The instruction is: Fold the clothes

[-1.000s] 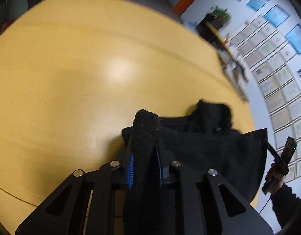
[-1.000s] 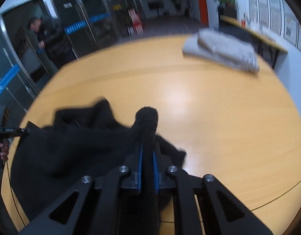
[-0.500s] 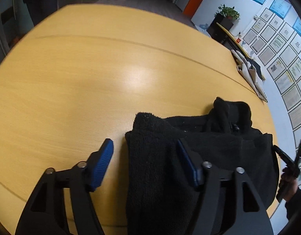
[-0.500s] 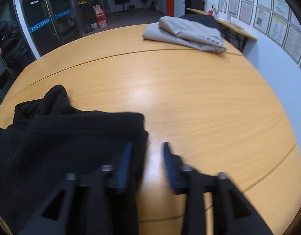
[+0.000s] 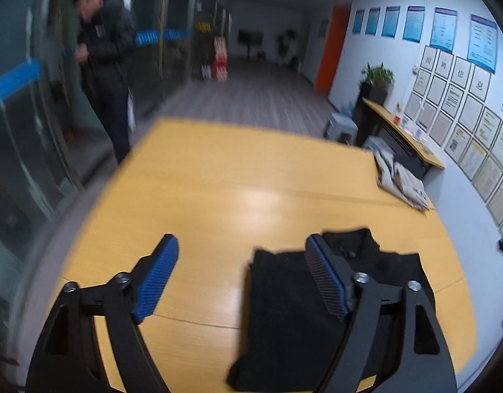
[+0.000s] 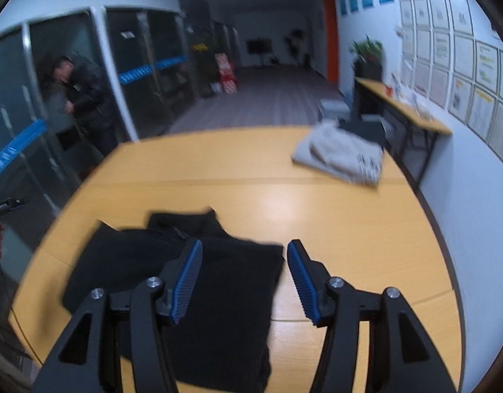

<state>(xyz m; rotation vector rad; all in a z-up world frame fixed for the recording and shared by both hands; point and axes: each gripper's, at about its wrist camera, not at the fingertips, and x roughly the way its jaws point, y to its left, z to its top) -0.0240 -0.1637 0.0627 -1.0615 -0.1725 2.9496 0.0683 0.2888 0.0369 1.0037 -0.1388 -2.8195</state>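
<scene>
Left wrist view: the left gripper (image 5: 241, 275) is up above the yellow table (image 5: 218, 203) and points out across it, toward the far end of the room. Its two fingers are spread wide, with nothing between them. The blue pads (image 5: 156, 280) face each other. The black garment (image 5: 284, 311) lies flat on the table, low and to the right, partly hidden behind the right-side finger. It looks like a neat dark shape with straight edges, and its collar sticks out at the far end. A pile of gray clothes (image 5: 400, 180) sits well apart, at the far right edge of the table. A man in a dark jacket (image 5: 104, 62) stands by the glass doors.

Right wrist view: the right gripper (image 6: 245, 275) is also held above the table (image 6: 349, 216) and points the same way. Its fingers are wide apart and hold nothing. The black garment (image 6: 225, 281) lies under and to the left of it, soft and fuzzy, with a straight right edge between the fingers. The gray clothes (image 6: 343, 157) lie far off on the right. The picture is a bit blurry.
</scene>
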